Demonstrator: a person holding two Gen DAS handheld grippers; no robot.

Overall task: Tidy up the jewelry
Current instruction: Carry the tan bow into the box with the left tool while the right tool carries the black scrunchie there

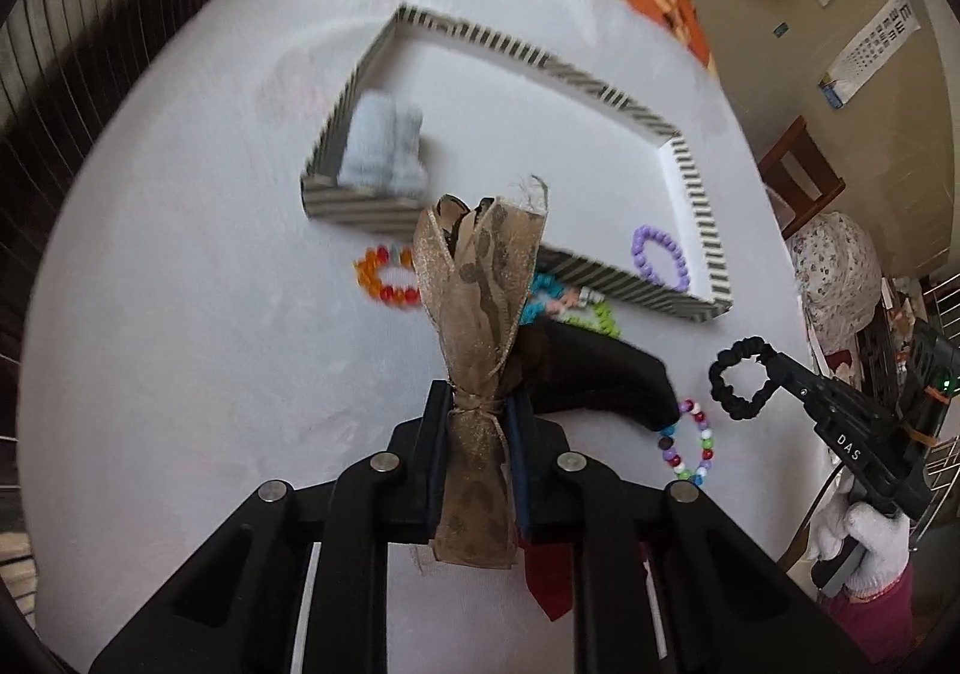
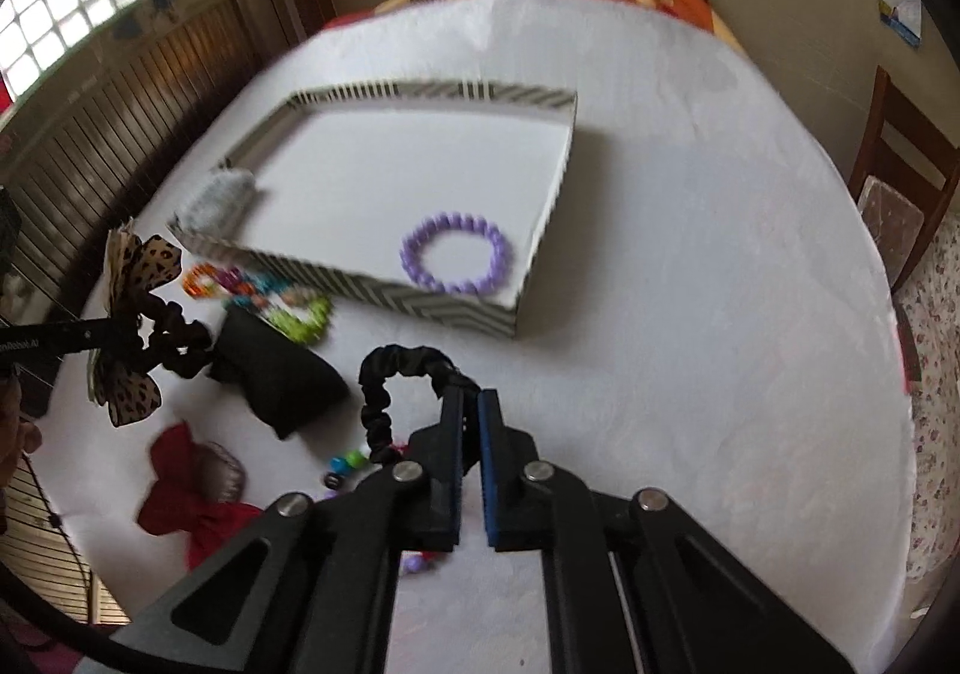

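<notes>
Jewelry sorting barely started, both grippers loaded.
You had the left gripper (image 1: 474,422) pinching a leopard-print ribbon bow (image 1: 480,278) and the right gripper (image 2: 471,404) clamped on a black scrunchie (image 2: 390,374), both lifted off the white table (image 2: 690,344). Only a purple bead bracelet (image 2: 456,254) and a pale fuzzy item (image 2: 219,203) sat in the striped tray (image 2: 420,302); orange, green and multicolor bracelets, a red bow (image 2: 186,500) and a black pouch (image 2: 282,374) remained outside. Readable: "DAS" on the right gripper.

White table (image 2: 690,314) has a striped tray (image 2: 420,296) on it; loose bead bracelets (image 1: 387,275), a black pouch (image 2: 282,374) and a red bow (image 2: 192,506) sit beside it.
</notes>
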